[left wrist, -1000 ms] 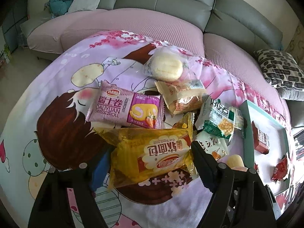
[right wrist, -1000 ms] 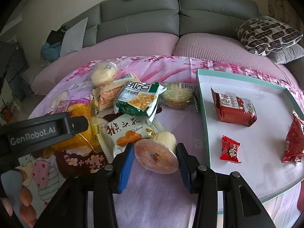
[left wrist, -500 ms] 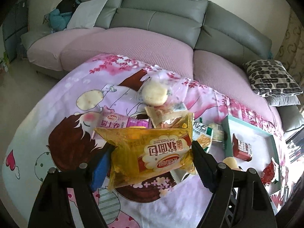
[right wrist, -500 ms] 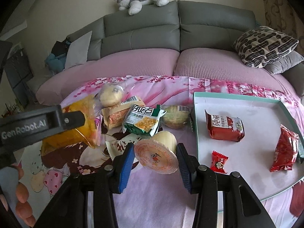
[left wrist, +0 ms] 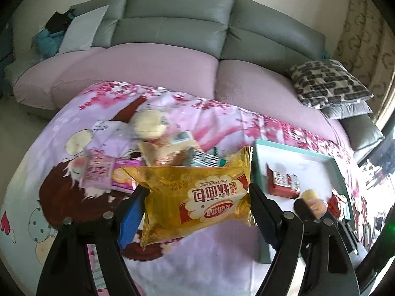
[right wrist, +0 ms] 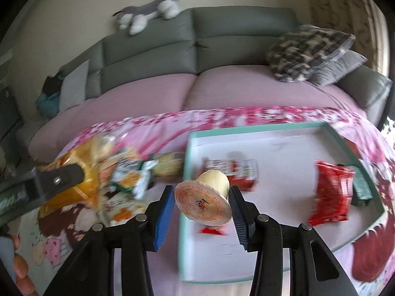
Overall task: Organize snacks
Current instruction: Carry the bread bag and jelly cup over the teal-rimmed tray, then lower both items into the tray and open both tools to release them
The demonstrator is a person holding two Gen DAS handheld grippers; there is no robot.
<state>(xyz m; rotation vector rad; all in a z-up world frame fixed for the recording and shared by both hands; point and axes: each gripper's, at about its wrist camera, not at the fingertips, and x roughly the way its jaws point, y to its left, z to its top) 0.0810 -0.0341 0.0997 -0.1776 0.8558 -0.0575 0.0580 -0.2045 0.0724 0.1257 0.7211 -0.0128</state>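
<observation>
Left gripper [left wrist: 197,206]: closed on the yellow bread packet [left wrist: 197,197], pads pressing its two short ends, so the soft bag hangs between them clear of the surface [left wrist: 214,246]. Gripping by the ends keeps the bread inside from being crushed.

Right gripper [right wrist: 201,206]: closed on the jelly cup [right wrist: 205,201], held on its side with the foil lid towards the camera. The pads bear on the cup's wall just behind the lid rim, which probably keeps it from slipping forward.

The jelly cup is over the near left corner of the teal-rimmed tray [right wrist: 184,172]. The tray sits at the right end of the surface and already holds the red-wrapped snacks: a boxy red pack [right wrist: 237,172], a crinkled red bag [right wrist: 330,192] and a small red sweet [right wrist: 212,230].

The unsorted packets [right wrist: 133,175] lie heaped at the surface's middle, just left of the tray's left rim. Judgement: both items are bound for the tray.
</observation>
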